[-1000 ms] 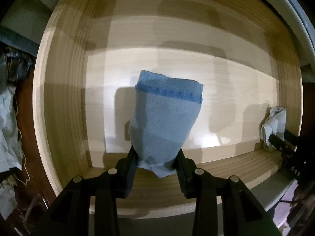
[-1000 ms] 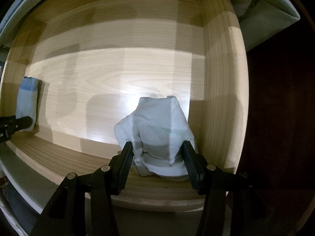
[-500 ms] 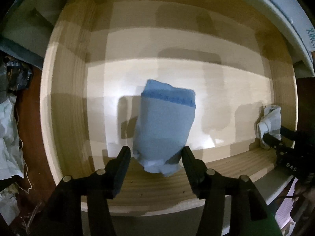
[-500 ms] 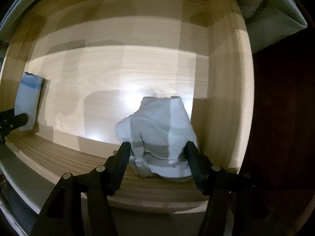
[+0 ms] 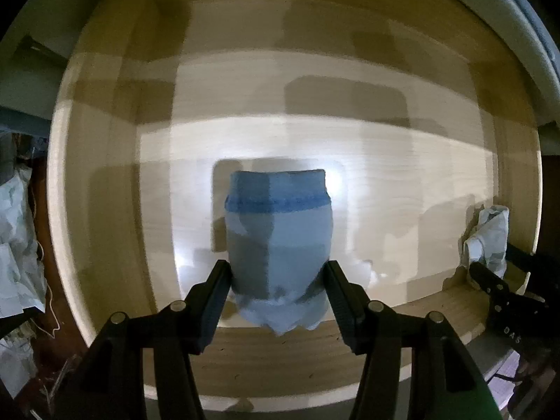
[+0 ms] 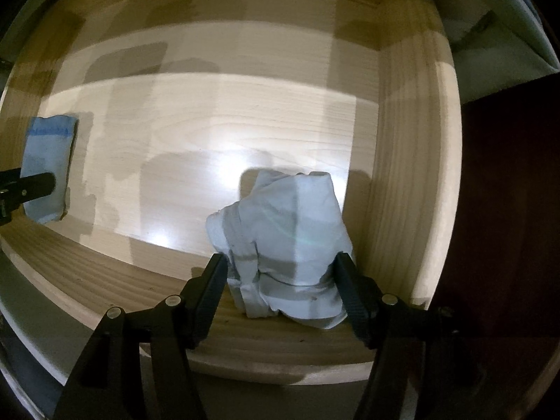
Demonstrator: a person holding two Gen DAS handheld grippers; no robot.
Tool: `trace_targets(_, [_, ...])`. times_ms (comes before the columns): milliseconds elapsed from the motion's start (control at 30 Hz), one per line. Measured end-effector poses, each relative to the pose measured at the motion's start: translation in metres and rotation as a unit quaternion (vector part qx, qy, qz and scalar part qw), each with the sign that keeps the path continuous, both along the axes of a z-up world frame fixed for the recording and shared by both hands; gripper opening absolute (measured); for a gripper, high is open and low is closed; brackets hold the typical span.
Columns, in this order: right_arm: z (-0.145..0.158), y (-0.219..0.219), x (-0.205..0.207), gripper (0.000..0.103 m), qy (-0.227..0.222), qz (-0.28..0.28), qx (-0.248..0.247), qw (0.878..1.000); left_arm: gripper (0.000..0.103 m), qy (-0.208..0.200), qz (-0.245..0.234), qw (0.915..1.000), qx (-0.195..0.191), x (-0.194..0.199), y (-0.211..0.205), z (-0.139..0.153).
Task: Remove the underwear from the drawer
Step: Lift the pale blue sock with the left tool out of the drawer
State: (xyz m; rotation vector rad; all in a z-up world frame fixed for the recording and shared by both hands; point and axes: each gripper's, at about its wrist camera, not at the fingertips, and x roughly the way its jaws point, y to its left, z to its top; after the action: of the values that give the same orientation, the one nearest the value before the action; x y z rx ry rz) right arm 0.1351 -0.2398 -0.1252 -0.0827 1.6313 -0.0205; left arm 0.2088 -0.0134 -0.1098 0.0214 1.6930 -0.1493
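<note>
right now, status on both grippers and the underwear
Left gripper open around blue underwear. Right gripper opening, white underwear between jaws. Both pieces inside drawer. Nothing in the way.

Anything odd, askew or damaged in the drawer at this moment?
Nothing damaged. The blue underwear is folded neatly, but the white underwear is a crumpled bundle in the wooden drawer's corner. The left gripper stands open around the blue piece; the right gripper's jaws are opening around the white one.
</note>
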Motion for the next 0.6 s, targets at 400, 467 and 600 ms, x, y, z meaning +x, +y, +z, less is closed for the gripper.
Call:
trace_targets(400, [0.009, -0.011, 0.013, 0.057, 0.011, -0.001, 0.011, 1.000, 0.046, -0.003, 0.008, 0.9999, -0.008, -0.005, -0.005, -0.014])
trace_targets(467, [0.008, -0.008, 0.013, 0.057, 0.013, 0.005, 0.009, 1.000, 0.042, -0.007, 0.006, 0.9999, -0.009, -0.008, -0.009, -0.017])
trace_targets(600, [0.011, -0.006, 0.016, 0.059, 0.014, 0.008, 0.000, 1.000, 0.037, -0.013, 0.006, 0.9998, -0.011, -0.012, -0.007, -0.014])
